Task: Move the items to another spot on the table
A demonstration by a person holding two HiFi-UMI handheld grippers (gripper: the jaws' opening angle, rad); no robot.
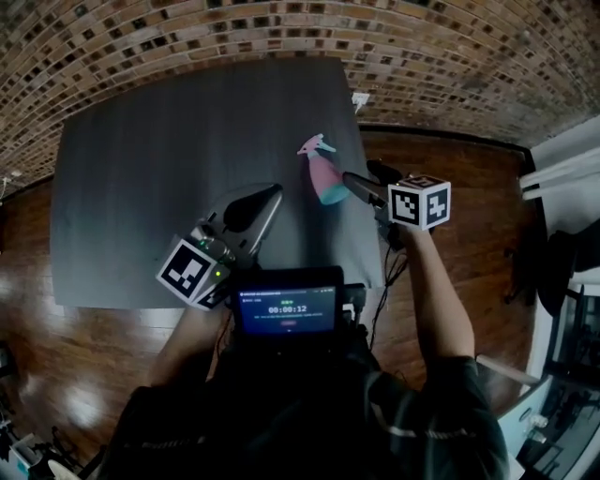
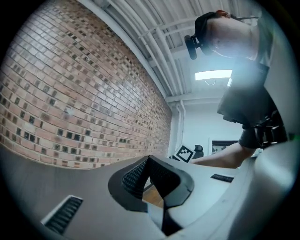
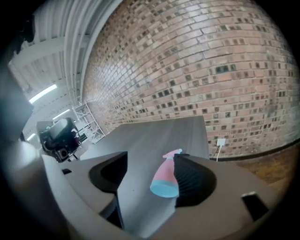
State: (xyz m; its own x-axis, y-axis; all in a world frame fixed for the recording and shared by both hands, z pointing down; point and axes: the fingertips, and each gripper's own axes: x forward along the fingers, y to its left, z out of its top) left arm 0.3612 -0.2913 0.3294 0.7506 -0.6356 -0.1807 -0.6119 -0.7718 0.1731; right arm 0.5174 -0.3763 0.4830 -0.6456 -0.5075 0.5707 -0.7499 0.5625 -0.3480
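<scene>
A pink and teal spray bottle (image 1: pixel 322 173) lies on its side near the right edge of the dark grey table (image 1: pixel 169 141). My right gripper (image 1: pixel 354 181) reaches in from the right at the bottle's teal base. In the right gripper view the bottle (image 3: pixel 166 180) lies between the jaws, against the right pad (image 3: pixel 192 180). The left pad stands well apart from it, so my right gripper (image 3: pixel 150 164) is open. My left gripper (image 1: pixel 267 199) hovers over the table's near side, left of the bottle. Its jaws meet at the tips in the left gripper view (image 2: pixel 148 159), with nothing between them.
The table's right edge (image 1: pixel 370 187) runs just beside the bottle, with wooden floor (image 1: pixel 469 187) below it. A brick wall (image 1: pixel 281 28) stands behind the table, with a white socket (image 1: pixel 361 97) low on it. A small screen (image 1: pixel 286 311) sits at the person's chest.
</scene>
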